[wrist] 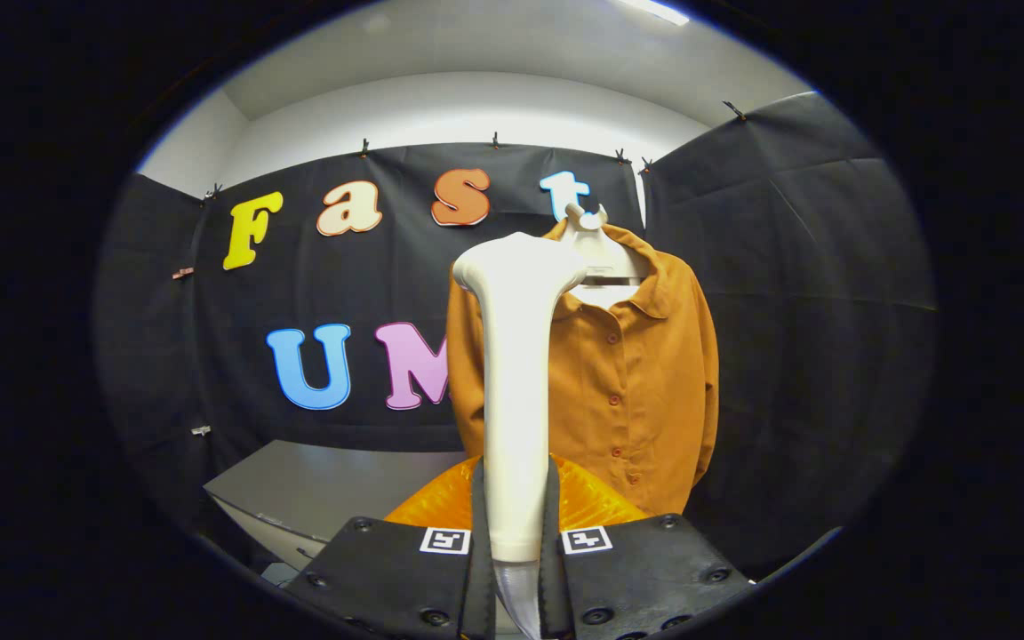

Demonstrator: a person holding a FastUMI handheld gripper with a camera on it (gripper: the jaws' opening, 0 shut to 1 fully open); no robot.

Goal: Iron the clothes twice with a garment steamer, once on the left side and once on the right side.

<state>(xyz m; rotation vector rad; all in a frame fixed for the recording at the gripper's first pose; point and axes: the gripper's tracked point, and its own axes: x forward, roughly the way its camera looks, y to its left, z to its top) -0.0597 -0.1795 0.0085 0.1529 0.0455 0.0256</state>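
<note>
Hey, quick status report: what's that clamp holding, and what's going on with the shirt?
Gripper jaws shut on steamer, held upright. Orange shirt hangs on hanger just beyond it. Nothing between steamer and shirt.

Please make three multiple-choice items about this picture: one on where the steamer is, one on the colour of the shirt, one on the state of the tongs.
1. Where is the garment steamer?
A. Lying on the grey table
B. Upright between the fingers of the tongs, in front of the shirt
C. Hanging on the hanger

2. What colour is the shirt?
A. Blue
B. White
C. Orange-brown

3. What is the state of the tongs?
A. Shut on the steamer handle
B. Wide open with nothing held
C. Shut on the shirt's sleeve

Answers:
1 B, the white steamer rises from between the two fingers and covers part of the shirt's side behind it.
2 C, the buttoned shirt on the white hanger is orange-brown.
3 A, both fingers press on the sides of the steamer's lower handle.
</note>
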